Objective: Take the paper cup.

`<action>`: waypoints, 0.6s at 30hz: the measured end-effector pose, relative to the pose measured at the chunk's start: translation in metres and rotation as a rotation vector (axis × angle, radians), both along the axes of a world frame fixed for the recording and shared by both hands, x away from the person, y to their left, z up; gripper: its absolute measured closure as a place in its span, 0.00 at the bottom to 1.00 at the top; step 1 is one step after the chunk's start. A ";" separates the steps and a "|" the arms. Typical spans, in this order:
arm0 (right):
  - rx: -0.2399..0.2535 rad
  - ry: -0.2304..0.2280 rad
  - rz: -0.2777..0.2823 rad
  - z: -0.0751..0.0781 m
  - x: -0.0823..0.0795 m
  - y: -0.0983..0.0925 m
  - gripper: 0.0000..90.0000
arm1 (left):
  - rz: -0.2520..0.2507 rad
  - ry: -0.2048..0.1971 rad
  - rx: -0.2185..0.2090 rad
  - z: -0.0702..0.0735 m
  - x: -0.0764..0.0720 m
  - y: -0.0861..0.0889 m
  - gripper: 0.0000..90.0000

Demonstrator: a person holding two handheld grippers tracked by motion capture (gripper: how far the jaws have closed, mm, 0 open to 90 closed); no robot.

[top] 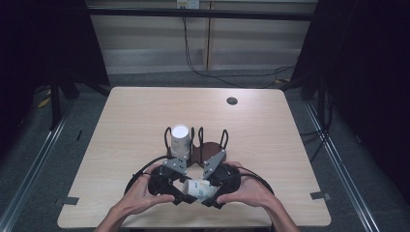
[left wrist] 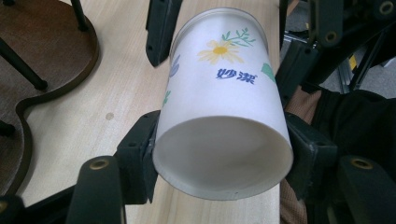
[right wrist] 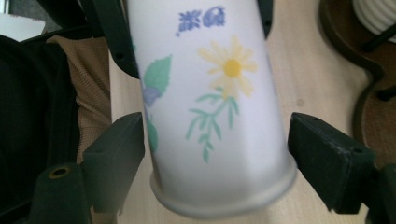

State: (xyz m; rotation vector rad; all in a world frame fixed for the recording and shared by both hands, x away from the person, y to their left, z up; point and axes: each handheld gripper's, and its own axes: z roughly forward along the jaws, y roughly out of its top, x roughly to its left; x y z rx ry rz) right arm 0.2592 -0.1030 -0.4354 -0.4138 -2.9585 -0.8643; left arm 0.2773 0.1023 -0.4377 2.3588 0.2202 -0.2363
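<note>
I count two paper cups: a flowered cup point(top: 199, 189) lying on its side between my two grippers, and a white cup point(top: 180, 140) standing upright in the wooden holder point(top: 208, 149) just beyond my fingertips. There are two grippers, the left gripper point(top: 170, 186) and the right gripper point(top: 218, 186), and two hands on them. One holder, one table point(top: 130, 116).

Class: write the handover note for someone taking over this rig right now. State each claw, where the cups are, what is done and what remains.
Left claw: shut on the flowered paper cup near its base.
Right claw: jaws open, either side of the cup's rim end, apparently not gripping.
Cup lies sideways above the table.
Another white cup already stands in the wooden rack.
Probably left: seat the flowered cup in the rack.
</note>
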 end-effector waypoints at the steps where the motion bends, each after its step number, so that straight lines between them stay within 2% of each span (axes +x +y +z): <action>1: 0.007 -0.003 0.001 0.001 0.000 -0.002 0.20 | -0.001 0.002 -0.003 0.000 0.000 0.001 0.41; 8: 0.041 -0.010 -0.037 0.004 0.002 -0.011 0.19 | 0.033 -0.019 -0.025 0.003 0.001 0.007 0.41; 11: 0.045 -0.016 -0.047 0.005 0.001 -0.014 0.18 | 0.042 -0.016 -0.030 0.001 0.001 0.009 0.41; 18: 0.108 -0.027 -0.098 0.008 0.004 -0.024 0.16 | 0.073 -0.021 -0.053 0.003 0.003 0.016 0.41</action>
